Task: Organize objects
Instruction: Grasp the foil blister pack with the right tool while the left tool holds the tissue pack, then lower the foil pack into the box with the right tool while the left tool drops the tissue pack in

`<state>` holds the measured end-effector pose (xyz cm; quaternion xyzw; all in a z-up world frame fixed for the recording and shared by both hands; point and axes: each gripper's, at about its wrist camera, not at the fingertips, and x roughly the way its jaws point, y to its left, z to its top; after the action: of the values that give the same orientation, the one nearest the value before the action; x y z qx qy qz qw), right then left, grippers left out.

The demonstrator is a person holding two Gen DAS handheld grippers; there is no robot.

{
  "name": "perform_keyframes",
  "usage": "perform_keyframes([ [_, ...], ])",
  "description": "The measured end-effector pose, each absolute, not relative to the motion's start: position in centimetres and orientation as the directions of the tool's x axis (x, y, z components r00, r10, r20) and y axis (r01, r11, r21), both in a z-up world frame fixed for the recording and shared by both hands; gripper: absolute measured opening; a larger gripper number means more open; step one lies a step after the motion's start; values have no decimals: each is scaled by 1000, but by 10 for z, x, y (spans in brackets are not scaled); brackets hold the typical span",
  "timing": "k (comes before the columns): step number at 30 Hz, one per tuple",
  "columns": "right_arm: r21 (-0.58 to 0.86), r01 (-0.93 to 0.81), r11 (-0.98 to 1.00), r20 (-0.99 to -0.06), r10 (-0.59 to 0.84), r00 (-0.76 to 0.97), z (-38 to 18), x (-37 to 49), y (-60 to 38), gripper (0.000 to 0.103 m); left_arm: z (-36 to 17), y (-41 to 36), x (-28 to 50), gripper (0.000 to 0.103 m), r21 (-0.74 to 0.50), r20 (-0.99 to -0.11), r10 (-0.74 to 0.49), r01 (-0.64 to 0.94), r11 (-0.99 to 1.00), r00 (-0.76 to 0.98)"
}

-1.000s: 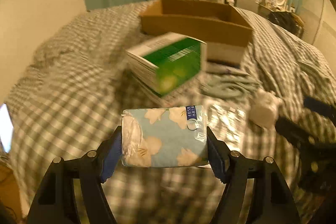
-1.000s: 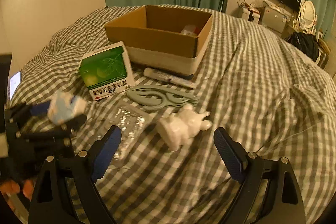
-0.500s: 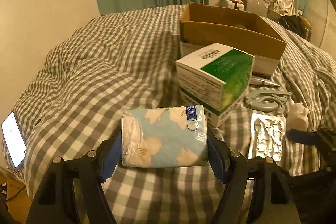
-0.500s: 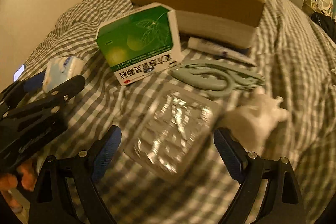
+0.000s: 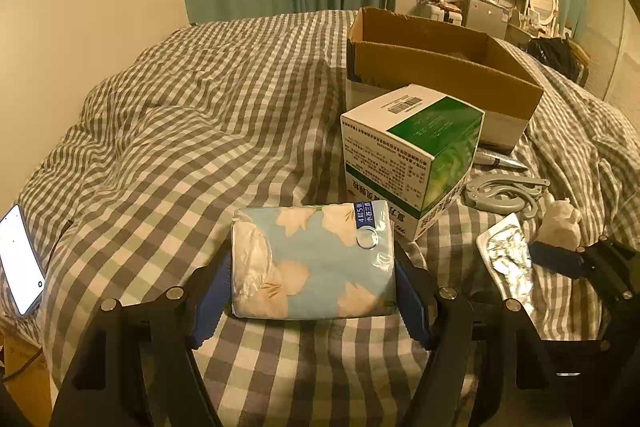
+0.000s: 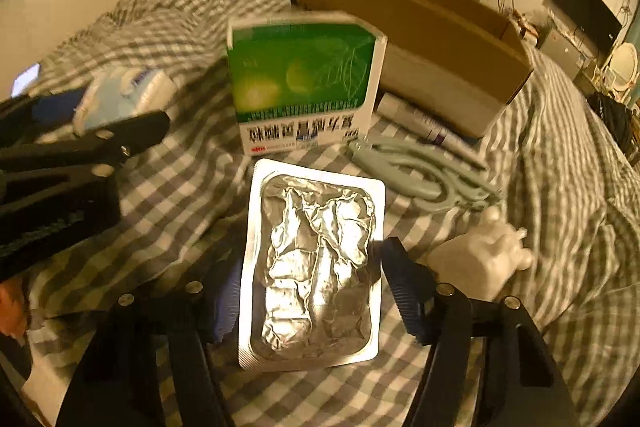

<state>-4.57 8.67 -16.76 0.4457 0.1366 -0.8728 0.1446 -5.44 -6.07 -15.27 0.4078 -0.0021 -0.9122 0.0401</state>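
Silver crinkled foil blister pack [image 6: 314, 259], likely light, thin and slippery, lies between the spread right gripper [image 6: 308, 295]; grip its side edges, while the left gripper [image 5: 314, 291] pinches a soft blue floral tissue packet [image 5: 312, 263].

The cardboard box [image 5: 440, 67] hides its contents, and the green carton's [image 6: 304, 83] print is blurred.

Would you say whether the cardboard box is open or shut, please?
Open: the cardboard box has no lid over it, and its inner walls show from above.
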Motion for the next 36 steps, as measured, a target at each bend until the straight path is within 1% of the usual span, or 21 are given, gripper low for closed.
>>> perform_keyframes([
  [6, -60, 377, -924, -768, -198, -609, -128, -34, 101, 63, -133, -57, -48, 75, 28, -723, -70, 73, -997, -687],
  [10, -67, 371, -926, -721, -212, -660, -97, -26, 114, 62, -113, -49, -48, 75, 35, -695, -65, 58, -998, -716],
  [12, -64, 371, -927, -705, -221, -674, -84, -31, 118, 53, -99, -44, -52, 75, 36, -678, -54, 40, -999, -733],
  [14, -60, 362, -930, -691, -222, -687, -71, -37, 125, 53, -86, -40, -59, 75, 25, -663, -38, 28, -999, -747],
  [16, -51, 353, -934, -678, -227, -699, -60, -48, 134, 53, -71, -34, -72, 75, 15, -652, -11, 2, -1000, -758],
  [20, -45, 346, -937, -651, -235, -721, -41, -67, 146, 53, -46, -22, -96, 75, 66, -618, -24, -21, -998, -785],
  [27, -52, 344, -938, -601, -245, -761, 4, -123, 160, 53, -19, -17, -153, 75, 38, -600, 18, -52, -998, -800],
  [31, -43, 347, -937, -585, -258, -769, 22, -162, 164, 53, -13, -12, -190, 75, 44, -598, 25, -64, -997, -801],
  [36, -49, 354, -934, -589, -259, -765, 19, -206, 164, 53, -19, -2, -234, 75, 64, -600, 40, -98, -993, -799],
])
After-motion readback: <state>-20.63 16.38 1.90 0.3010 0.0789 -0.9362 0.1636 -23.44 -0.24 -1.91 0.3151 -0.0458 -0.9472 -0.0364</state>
